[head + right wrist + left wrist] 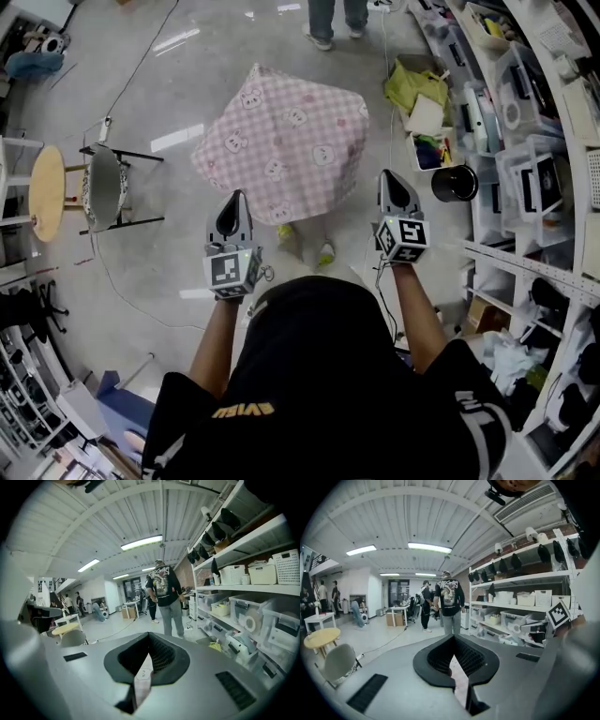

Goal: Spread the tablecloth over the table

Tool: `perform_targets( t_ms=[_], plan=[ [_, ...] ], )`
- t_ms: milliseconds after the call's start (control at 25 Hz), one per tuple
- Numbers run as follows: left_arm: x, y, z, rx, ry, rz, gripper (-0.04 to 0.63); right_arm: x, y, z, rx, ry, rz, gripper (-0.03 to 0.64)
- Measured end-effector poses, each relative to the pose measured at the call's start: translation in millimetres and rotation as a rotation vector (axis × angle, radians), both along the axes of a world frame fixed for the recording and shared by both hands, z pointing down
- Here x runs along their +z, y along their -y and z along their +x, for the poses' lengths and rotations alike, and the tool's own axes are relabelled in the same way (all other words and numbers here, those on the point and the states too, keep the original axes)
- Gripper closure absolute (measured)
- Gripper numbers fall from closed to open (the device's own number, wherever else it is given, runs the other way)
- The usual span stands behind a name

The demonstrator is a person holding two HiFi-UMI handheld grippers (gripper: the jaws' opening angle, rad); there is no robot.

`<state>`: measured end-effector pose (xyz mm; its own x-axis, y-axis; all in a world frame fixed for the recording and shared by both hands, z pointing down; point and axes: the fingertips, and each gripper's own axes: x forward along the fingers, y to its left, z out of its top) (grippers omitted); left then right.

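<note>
The pink tablecloth [281, 141], printed with small animal faces, billows spread out just ahead of both tongs and between them, above the floor. The left tongs [232, 208] are clamped on its near edge, and the right tongs [395, 184] are clamped on the same edge further along; each pinches a strip of pink cloth. Left of the left tongs stand a chair [103, 187] and a round yellow counter [47, 192]. Right of the right tongs are a black bin [455, 183] and crowded shelves [548, 141]. Beyond the cloth stands a person [337, 19], back turned.
</note>
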<state>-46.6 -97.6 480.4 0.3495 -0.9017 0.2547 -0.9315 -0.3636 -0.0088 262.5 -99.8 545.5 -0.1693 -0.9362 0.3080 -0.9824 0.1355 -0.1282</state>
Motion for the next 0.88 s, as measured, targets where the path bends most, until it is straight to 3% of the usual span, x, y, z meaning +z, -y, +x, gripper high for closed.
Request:
perform_targets(
  t_ms=[240, 480, 600, 760, 880],
  plan=[
    [-15, -31, 22, -0.014, 0.005, 0.033, 0.578, -20, -42, 26, 0.009, 0.042, 0.025, 0.615],
    [-41, -37, 16, -0.024, -0.015, 0.085, 0.578, -46, -50, 27, 0.001, 0.034, 0.099, 0.615],
    [-48, -39, 5, -0.016, -0.007, 0.101, 0.578, -55, -48, 13, -0.018, 0.057, 0.086, 0.615],
    [-51, -45, -10, 0.032, -0.042, 0.083, 0.578, -70, -47, -30, -0.113, 0.264, 0.016, 0.615],
    [-58, -48, -31, 0.034, -0.066, 0.093, 0.578, -90, -48, -58, -0.168, 0.272, 0.046, 0.615]
  ],
)
